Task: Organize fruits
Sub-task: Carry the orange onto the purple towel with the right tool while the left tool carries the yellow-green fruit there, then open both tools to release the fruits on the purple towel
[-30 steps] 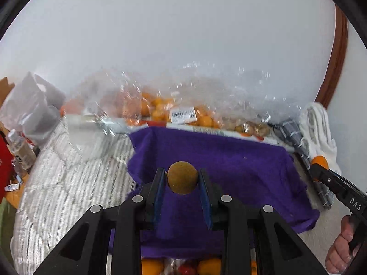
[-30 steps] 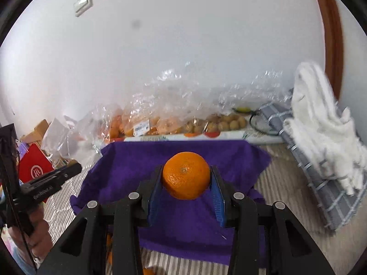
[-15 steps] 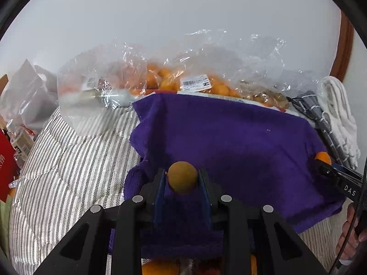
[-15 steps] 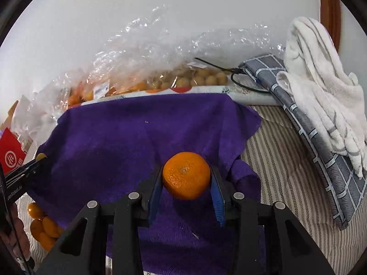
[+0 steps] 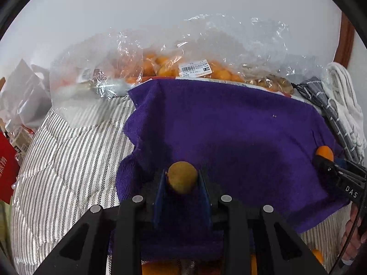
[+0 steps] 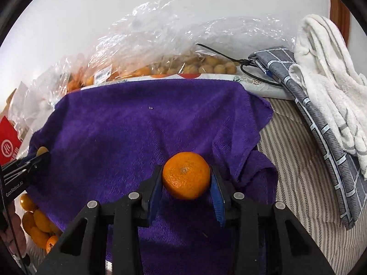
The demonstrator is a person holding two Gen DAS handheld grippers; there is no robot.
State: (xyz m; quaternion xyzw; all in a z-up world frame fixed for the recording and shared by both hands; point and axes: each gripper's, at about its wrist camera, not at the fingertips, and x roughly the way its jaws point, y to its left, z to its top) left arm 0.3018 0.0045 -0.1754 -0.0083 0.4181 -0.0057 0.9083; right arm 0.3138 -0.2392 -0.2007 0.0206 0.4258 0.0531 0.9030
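My left gripper [image 5: 182,180] is shut on a small brown-green round fruit [image 5: 182,180], low over the near left part of a purple towel [image 5: 229,133]. My right gripper [image 6: 186,178] is shut on an orange mandarin [image 6: 186,175], close above the towel [image 6: 137,133] near its folded right corner. In the left wrist view the right gripper [image 5: 332,167] shows at the right edge with the mandarin [image 5: 324,152]. The right wrist view has the left gripper [image 6: 34,160] at its left edge with the small fruit [image 6: 42,150].
Clear plastic bags of orange fruit [image 5: 183,68] and small brown fruit [image 6: 206,66] lie along the wall behind the towel. Loose small oranges [image 6: 34,224] sit at the towel's near left. A grey checked cloth [image 6: 321,123] and white towel [image 6: 332,80] lie right. Striped bedding [image 5: 68,160] surrounds.
Both grippers have come down toward the purple towel and tipped further downward, so the towel fills more of each view. Each still holds its fruit.
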